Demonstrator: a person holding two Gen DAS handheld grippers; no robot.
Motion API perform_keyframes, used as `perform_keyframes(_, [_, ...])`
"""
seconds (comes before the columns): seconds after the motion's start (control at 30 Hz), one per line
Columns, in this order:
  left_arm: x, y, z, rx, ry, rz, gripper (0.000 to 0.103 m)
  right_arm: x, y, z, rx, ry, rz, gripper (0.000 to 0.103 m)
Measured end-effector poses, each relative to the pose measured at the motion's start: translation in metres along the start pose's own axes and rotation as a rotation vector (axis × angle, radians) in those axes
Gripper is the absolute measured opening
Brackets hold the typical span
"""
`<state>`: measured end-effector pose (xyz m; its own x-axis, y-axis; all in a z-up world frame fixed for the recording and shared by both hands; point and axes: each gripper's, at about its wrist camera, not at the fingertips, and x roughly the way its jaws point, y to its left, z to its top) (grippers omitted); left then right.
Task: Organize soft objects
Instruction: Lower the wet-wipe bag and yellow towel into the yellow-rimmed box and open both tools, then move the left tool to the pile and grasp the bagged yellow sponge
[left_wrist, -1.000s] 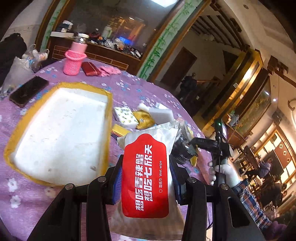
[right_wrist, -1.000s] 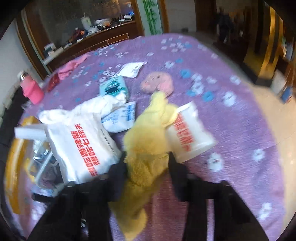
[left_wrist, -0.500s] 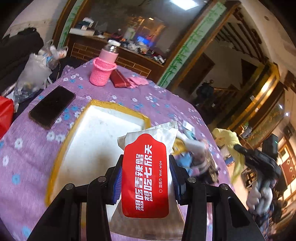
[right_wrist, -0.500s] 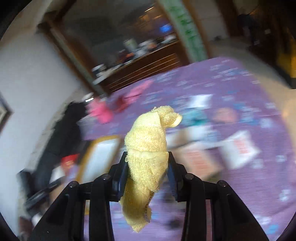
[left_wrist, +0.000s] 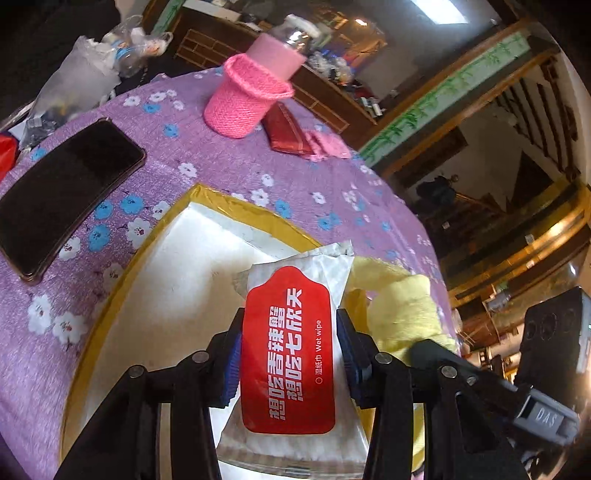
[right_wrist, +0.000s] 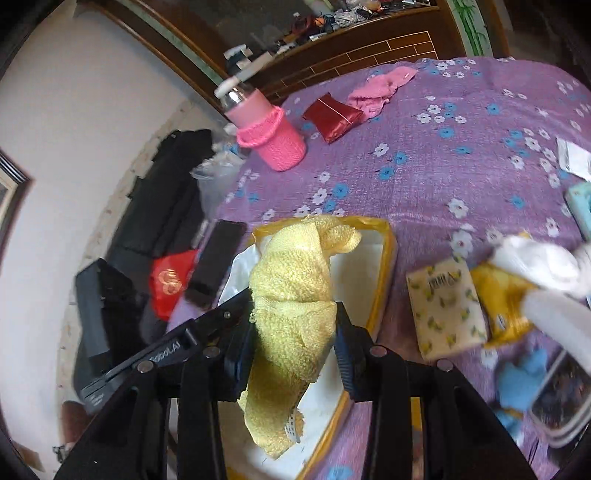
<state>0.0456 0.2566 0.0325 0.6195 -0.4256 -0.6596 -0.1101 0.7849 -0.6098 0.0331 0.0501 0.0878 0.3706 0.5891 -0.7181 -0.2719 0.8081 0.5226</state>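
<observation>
The left gripper, jaws opening, holds a glossy rectangular wet-wipe pack over the shallow yellow-rimmed tray; the right gripper pinches a nubby, probably terry, yellow towel.

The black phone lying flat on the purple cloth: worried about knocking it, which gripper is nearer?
Left. The left gripper is above the tray by the black phone; the right gripper is beyond it.
</observation>
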Motion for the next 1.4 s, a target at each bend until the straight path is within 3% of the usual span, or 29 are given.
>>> perform_keyframes(0.07, [0.006, 0.004, 0.003, -0.023, 0.001, 0.010, 0.050, 0.015, 0.000, 0.004, -0.010, 0.017, -0.027, 0.040])
perform_keyframes(0.17, [0.008, 0.008, 0.006, -0.060, 0.001, -0.015, 0.064, 0.032, -0.001, 0.009, -0.044, 0.020, -0.095, 0.048])
perform_keyframes(0.23, [0.005, 0.008, 0.007, -0.066, -0.004, -0.027, 0.066, 0.032, -0.002, 0.008, -0.062, -0.002, -0.147, 0.067])
perform_keyframes(0.4, [-0.022, 0.007, 0.004, -0.082, -0.039, -0.048, 0.066, 0.004, 0.002, 0.006, -0.114, -0.069, -0.154, 0.069])
perform_keyframes(0.47, [-0.034, 0.001, 0.000, -0.075, -0.054, -0.072, 0.066, -0.024, 0.003, -0.001, -0.156, -0.131, -0.164, 0.069])
perform_keyframes(0.53, [-0.047, -0.010, -0.009, -0.057, -0.067, -0.103, 0.075, -0.061, 0.005, -0.011, -0.204, -0.223, -0.190, 0.072])
perform_keyframes(0.57, [-0.055, -0.019, -0.016, -0.046, -0.074, -0.125, 0.079, -0.078, 0.005, -0.016, -0.223, -0.269, -0.204, 0.076])
perform_keyframes(0.63, [-0.065, -0.037, -0.029, -0.021, -0.090, -0.157, 0.087, -0.119, 0.002, -0.033, -0.256, -0.384, -0.241, 0.095])
perform_keyframes(0.67, [-0.069, -0.049, -0.037, 0.005, -0.094, -0.167, 0.093, -0.137, -0.002, -0.040, -0.265, -0.437, -0.259, 0.100])
perform_keyframes(0.73, [-0.071, -0.070, -0.050, 0.054, -0.087, -0.176, 0.096, -0.165, -0.018, -0.053, -0.268, -0.513, -0.303, 0.103])
perform_keyframes(0.83, [-0.064, -0.100, -0.078, 0.119, -0.044, -0.205, 0.096, -0.185, -0.064, -0.057, -0.203, -0.501, -0.376, 0.103])
perform_keyframes(0.97, [-0.048, -0.119, -0.116, 0.144, 0.034, -0.235, 0.096, -0.192, -0.147, -0.061, -0.004, -0.453, -0.399, 0.103])
perform_keyframes(1.13, [-0.020, -0.134, -0.151, 0.227, 0.110, -0.137, 0.096, -0.187, -0.231, -0.070, 0.160, -0.442, -0.431, 0.103])
perform_keyframes(1.27, [-0.009, -0.138, -0.158, 0.240, 0.105, -0.044, 0.096, -0.177, -0.255, -0.078, 0.177, -0.457, -0.451, 0.103])
perform_keyframes(1.4, [0.003, -0.144, -0.151, 0.238, 0.101, 0.009, 0.096, -0.173, -0.259, -0.080, 0.163, -0.438, -0.416, 0.103])
